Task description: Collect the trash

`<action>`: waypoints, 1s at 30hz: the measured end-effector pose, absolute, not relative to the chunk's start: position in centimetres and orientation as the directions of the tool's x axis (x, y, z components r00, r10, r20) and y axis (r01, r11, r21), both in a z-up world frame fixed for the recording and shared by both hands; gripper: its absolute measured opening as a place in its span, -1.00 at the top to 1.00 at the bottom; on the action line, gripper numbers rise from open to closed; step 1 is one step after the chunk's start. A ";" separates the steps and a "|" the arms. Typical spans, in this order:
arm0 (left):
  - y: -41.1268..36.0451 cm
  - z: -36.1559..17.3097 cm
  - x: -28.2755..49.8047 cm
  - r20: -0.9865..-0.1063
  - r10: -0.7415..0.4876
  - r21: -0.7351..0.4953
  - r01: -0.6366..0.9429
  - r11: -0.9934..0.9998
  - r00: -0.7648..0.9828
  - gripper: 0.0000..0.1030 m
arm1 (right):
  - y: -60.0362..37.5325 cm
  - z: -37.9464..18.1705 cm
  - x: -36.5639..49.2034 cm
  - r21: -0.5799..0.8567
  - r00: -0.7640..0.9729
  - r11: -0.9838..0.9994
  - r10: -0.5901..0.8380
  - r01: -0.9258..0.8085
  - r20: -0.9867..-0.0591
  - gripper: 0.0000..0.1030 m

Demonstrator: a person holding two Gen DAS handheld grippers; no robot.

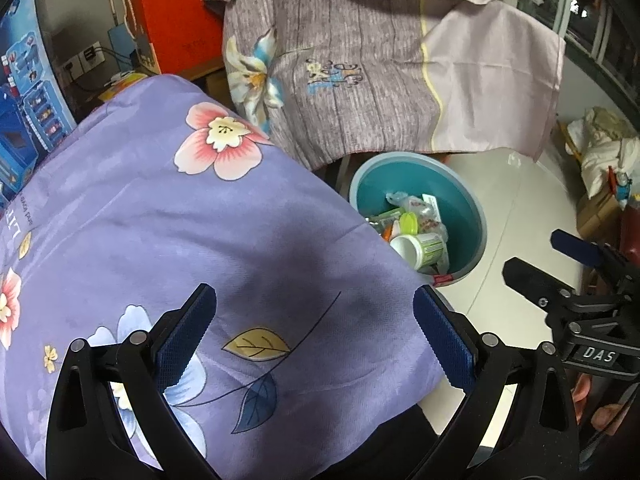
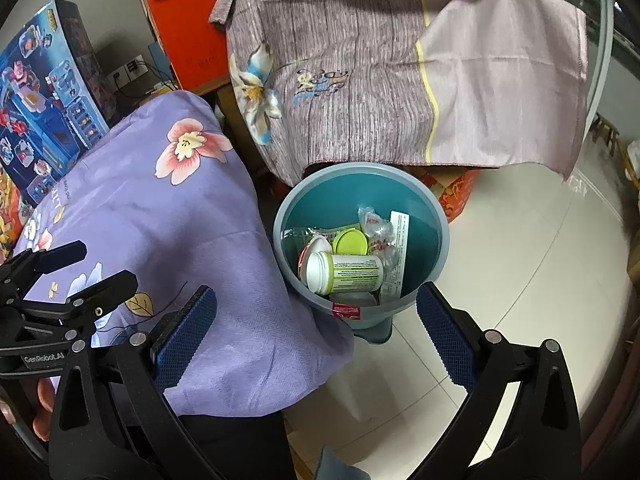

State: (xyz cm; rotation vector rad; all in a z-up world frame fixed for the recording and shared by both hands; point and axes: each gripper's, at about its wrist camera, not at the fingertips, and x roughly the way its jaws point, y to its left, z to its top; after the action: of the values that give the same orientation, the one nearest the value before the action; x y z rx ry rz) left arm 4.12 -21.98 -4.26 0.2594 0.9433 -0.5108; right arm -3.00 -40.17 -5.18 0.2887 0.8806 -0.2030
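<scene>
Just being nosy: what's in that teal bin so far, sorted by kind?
Going by the right wrist view of the bin; anything buried underneath is hidden.
White bottle with green label: 1
Loose green lid: 1
Crinkled clear wrappers: 2
Printed paper strip: 1
Total: 5

left wrist view: looks down and forward, close over the purple flowered cloth (image 1: 168,240); round teal plastic trash bin (image 1: 476,216) sits ahead to the right, partly hidden by the cloth.
right wrist view: looks down, nearer the bin (image 2: 400,200), straight into it; white tiled floor (image 2: 520,280) to the right.
shared: bin, purple cloth (image 2: 180,220), grey-mauve draped cloth (image 1: 360,80) (image 2: 360,100) behind.
cross-sight: each view catches the other gripper at its edge.
</scene>
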 end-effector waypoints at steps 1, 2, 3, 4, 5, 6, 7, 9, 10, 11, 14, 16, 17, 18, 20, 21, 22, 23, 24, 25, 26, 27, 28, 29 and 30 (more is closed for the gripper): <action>-22.0 -4.3 4.1 -0.819 -0.308 -0.010 0.525 0.851 0.483 -0.92 | -40.1 -5.3 -2.9 0.163 0.620 0.943 -0.056 0.291 -0.783 -0.87; -22.0 -4.3 4.1 -0.817 -0.309 -0.008 0.526 0.850 0.486 -0.92 | -40.2 -5.3 -2.8 0.161 0.619 0.943 -0.057 0.291 -0.783 -0.87; -22.0 -4.3 4.1 -0.814 -0.309 -0.005 0.526 0.850 0.491 -0.92 | -40.3 -5.4 -2.7 0.159 0.618 0.944 -0.058 0.290 -0.784 -0.87; -22.1 -4.4 4.1 -0.813 -0.309 -0.005 0.526 0.850 0.493 -0.92 | -40.3 -5.5 -2.7 0.156 0.617 0.944 -0.060 0.290 -0.784 -0.87; -22.1 -4.5 4.1 -0.814 -0.309 -0.004 0.526 0.851 0.492 -0.92 | -40.3 -5.6 -2.6 0.154 0.616 0.945 -0.060 0.289 -0.786 -0.87; -22.1 -4.5 4.1 -0.815 -0.305 -0.002 0.523 0.852 0.493 -0.92 | -40.3 -5.7 -2.5 0.152 0.614 0.945 -0.061 0.289 -0.787 -0.87; -22.1 -4.6 4.2 -0.817 -0.301 -0.001 0.520 0.854 0.492 -0.92 | -40.3 -5.7 -2.5 0.149 0.613 0.945 -0.064 0.291 -0.788 -0.87; -22.0 -4.8 4.3 -0.820 -0.295 -0.002 0.515 0.857 0.490 -0.92 | -40.4 -5.7 -2.4 0.145 0.613 0.944 -0.071 0.295 -0.787 -0.87; -22.0 -4.8 4.4 -0.822 -0.293 -0.001 0.512 0.859 0.489 -0.92 | -40.4 -5.7 -2.4 0.143 0.612 0.944 -0.073 0.296 -0.788 -0.87; -21.9 -4.9 4.5 -0.823 -0.290 -0.002 0.510 0.860 0.488 -0.92 | -40.5 -5.8 -2.4 0.140 0.610 0.944 -0.075 0.297 -0.789 -0.87; -22.0 -5.1 4.6 -0.826 -0.282 0.004 0.506 0.863 0.488 -0.92 | -40.6 -5.9 -2.4 0.137 0.607 0.944 -0.078 0.300 -0.791 -0.87; -22.0 -5.2 4.5 -0.826 -0.279 0.010 0.506 0.862 0.490 -0.92 | -40.6 -6.0 -2.4 0.135 0.604 0.944 -0.080 0.302 -0.793 -0.87; -22.0 -5.2 4.5 -0.827 -0.280 0.009 0.509 0.860 0.488 -0.92 | -40.7 -6.0 -2.4 0.134 0.604 0.944 -0.080 0.302 -0.793 -0.87; -22.0 -5.2 4.5 -0.827 -0.281 0.007 0.509 0.861 0.486 -0.92 | -40.7 -6.0 -2.4 0.134 0.603 0.944 -0.081 0.302 -0.794 -0.87; -22.0 -5.2 4.5 -0.828 -0.280 0.008 0.509 0.861 0.486 -0.92 | -40.7 -6.0 -2.4 0.131 0.602 0.944 -0.083 0.303 -0.794 -0.87; -22.0 -5.2 4.5 -0.827 -0.279 0.008 0.507 0.862 0.487 -0.92 | -40.7 -6.0 -2.3 0.128 0.601 0.945 -0.084 0.302 -0.794 -0.87; -22.1 -5.2 4.5 -0.827 -0.278 0.009 0.506 0.862 0.489 -0.92 | -40.7 -6.0 -2.3 0.126 0.601 0.945 -0.086 0.301 -0.795 -0.87; -22.0 -5.2 4.5 -0.827 -0.276 0.011 0.504 0.863 0.490 -0.92 | -40.7 -6.0 -2.3 0.123 0.600 0.946 -0.088 0.301 -0.795 -0.87; -22.0 -5.3 4.5 -0.827 -0.274 0.013 0.504 0.864 0.490 -0.92 | -40.7 -5.9 -2.2 0.122 0.600 0.946 -0.089 0.300 -0.795 -0.87; -22.0 -5.3 4.5 -0.827 -0.272 0.014 0.502 0.865 0.491 -0.92 | -40.7 -5.9 -2.2 0.119 0.600 0.947 -0.090 0.300 -0.795 -0.87; -21.9 -5.3 4.5 -0.828 -0.269 0.015 0.500 0.866 0.492 -0.92 | -40.7 -5.9 -2.2 0.118 0.599 0.947 -0.091 0.300 -0.795 -0.87; -21.9 -5.4 4.5 -0.828 -0.269 0.016 0.500 0.866 0.492 -0.92 | -40.7 -5.9 -2.2 0.120 0.599 0.946 -0.089 0.300 -0.796 -0.87; -21.8 -5.4 4.6 -0.829 -0.267 0.017 0.499 0.866 0.491 -0.92 | -40.7 -5.9 -2.1 0.119 0.598 0.947 -0.089 0.298 -0.796 -0.87; -21.8 -5.4 4.6 -0.829 -0.265 0.018 0.498 0.867 0.492 -0.92 | -40.6 -5.8 -2.1 0.117 0.598 0.948 -0.089 0.297 -0.797 -0.87; -21.7 -5.4 4.7 -0.830 -0.264 0.018 0.497 0.868 0.491 -0.92 | -40.6 -5.8 -2.1 0.114 0.597 0.948 -0.091 0.296 -0.797 -0.87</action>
State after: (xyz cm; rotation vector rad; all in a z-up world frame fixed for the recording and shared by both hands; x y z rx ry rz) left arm 4.65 -21.73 -5.42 0.2701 0.9520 -0.4685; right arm -2.08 -40.62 -5.81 0.2457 0.9061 -0.2272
